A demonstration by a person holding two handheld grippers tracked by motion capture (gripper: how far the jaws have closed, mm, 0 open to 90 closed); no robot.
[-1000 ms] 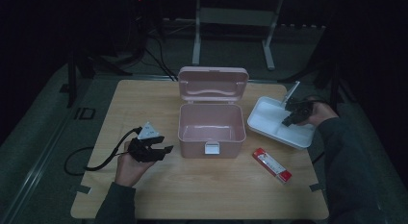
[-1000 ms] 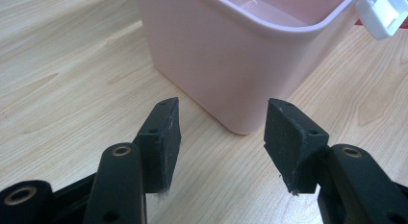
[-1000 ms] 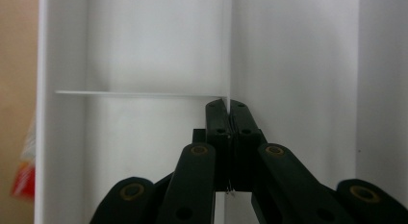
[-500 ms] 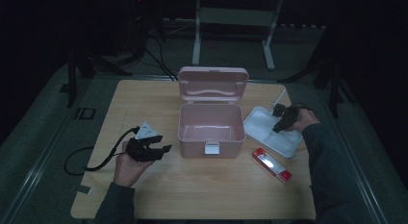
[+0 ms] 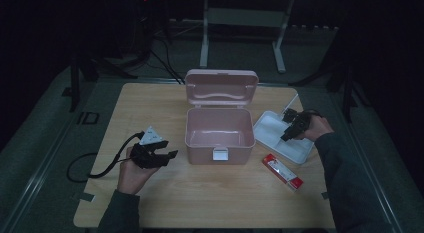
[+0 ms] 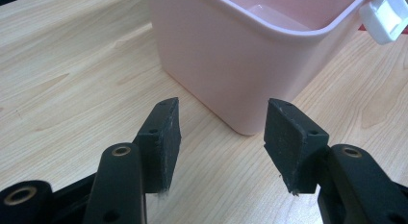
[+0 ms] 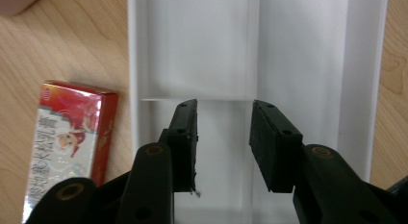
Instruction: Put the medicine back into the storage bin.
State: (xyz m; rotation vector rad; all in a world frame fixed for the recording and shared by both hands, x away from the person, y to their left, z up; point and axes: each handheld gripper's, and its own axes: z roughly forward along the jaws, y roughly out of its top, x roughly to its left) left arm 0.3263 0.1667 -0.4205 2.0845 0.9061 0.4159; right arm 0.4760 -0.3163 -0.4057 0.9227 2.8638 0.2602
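Observation:
An open pink box (image 5: 219, 133) stands mid-table with its lid (image 5: 221, 87) tipped back. My left gripper (image 5: 167, 155) rests on the table to the left of it, open and empty. In the left gripper view its jaws (image 6: 221, 142) point at the pink box's (image 6: 240, 56) near corner, a short way off. My right gripper (image 5: 286, 135) hangs over a white tray (image 5: 270, 124) to the right of the box. Its jaws (image 7: 223, 147) have just been opening and stand apart over the tray's (image 7: 202, 51) inner divider, with nothing between them.
A red and silver packet (image 5: 282, 171) lies flat on the wood in front of the tray, and shows as the packet (image 7: 72, 137) at the left of the right gripper view. A white latch (image 6: 387, 17) hangs on the box front. A cable (image 5: 90, 168) trails left from my left gripper.
My right hand has come left and down, and the white tray lies a little nearer the box than before. The right jaws have parted. The left hand has kept still.

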